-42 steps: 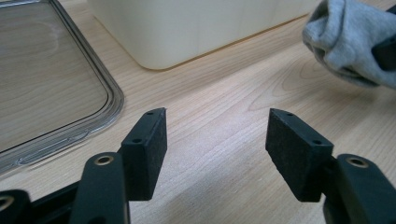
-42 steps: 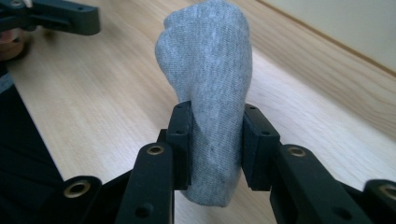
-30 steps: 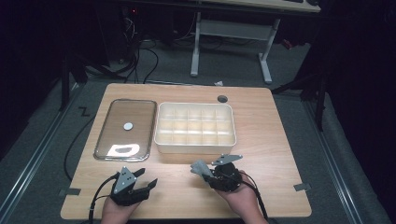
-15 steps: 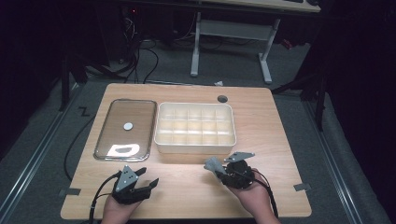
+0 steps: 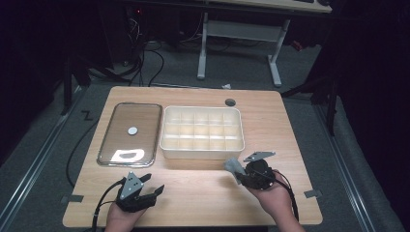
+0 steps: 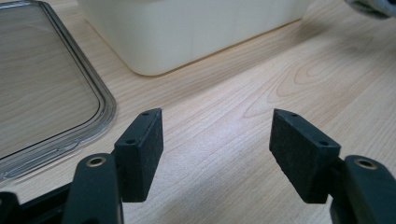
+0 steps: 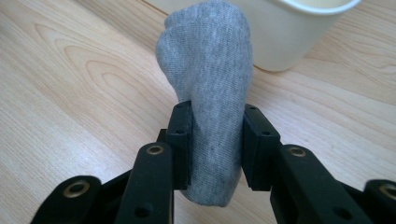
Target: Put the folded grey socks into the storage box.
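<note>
Grey sock (image 7: 205, 107), rolled/bunched into a thick wad, sits clamped btwn the two black pads of the right gripper (image 7: 212, 144); pads press it on both sides, toe end sticking out past the tips, a bit bulging below too. In the high view the sock (image 5: 234, 167) shows as a small grey lump at the front of the right gripper (image 5: 244, 174), over the wooden table (image 5: 270, 125) near its front edge, just in front of the cream divided bin (image 5: 202, 131) and not touching it. Whether the sock is off the tabletop or brushing it: can't tell. Bin has a grid of compartments. Left of the bin, just beside it, lies a clear lid (image 5: 130, 133) flat on the table, w/ a small round white spot at its middle. Left gripper (image 6: 217, 149) is near the table's front-left, jaws wide apart w/ nothing btwn them, bare wood under, aimed twd the bin's near corner and the lid's edge.
</note>
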Demonstrator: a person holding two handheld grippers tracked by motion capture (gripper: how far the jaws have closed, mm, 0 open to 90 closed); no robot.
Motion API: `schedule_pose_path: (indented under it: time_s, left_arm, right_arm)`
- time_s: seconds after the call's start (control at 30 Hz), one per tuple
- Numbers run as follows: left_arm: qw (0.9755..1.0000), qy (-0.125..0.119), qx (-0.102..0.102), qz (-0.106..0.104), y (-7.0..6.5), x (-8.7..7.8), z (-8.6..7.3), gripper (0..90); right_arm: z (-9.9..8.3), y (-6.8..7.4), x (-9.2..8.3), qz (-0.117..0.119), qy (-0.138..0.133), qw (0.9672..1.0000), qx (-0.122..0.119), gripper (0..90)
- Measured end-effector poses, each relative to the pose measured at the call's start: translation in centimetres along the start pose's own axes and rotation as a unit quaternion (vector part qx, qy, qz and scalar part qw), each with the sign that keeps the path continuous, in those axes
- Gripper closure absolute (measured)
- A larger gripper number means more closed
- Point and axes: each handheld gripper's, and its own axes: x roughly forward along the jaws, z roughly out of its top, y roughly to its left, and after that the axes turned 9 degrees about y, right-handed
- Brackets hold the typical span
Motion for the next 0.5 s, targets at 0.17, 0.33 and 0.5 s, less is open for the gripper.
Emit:
schedule_pose_path:
  time_s: [0.17, 0.33, 0.5]
  left_arm:
    - [1.0000, -0.007, 0.001, 0.003, -0.1, -0.2, 0.0, 35.3]
    - [1.0000, -0.008, -0.003, 0.005, 0.1, -0.4, -0.1, 35.5]
    - [1.0000, 0.000, 0.000, 0.002, 0.0, -0.3, -0.2, 35.2]
  right_arm:
    - [0.3, -0.5, -0.8, -0.006, 0.003, 1.0000, -0.001, 68.8]
    - [0.8, -1.1, -1.6, -0.005, -0.003, 1.0000, 0.006, 68.8]
    - [1.6, -1.6, -2.2, -0.005, -0.003, 0.9999, 0.008, 69.0]
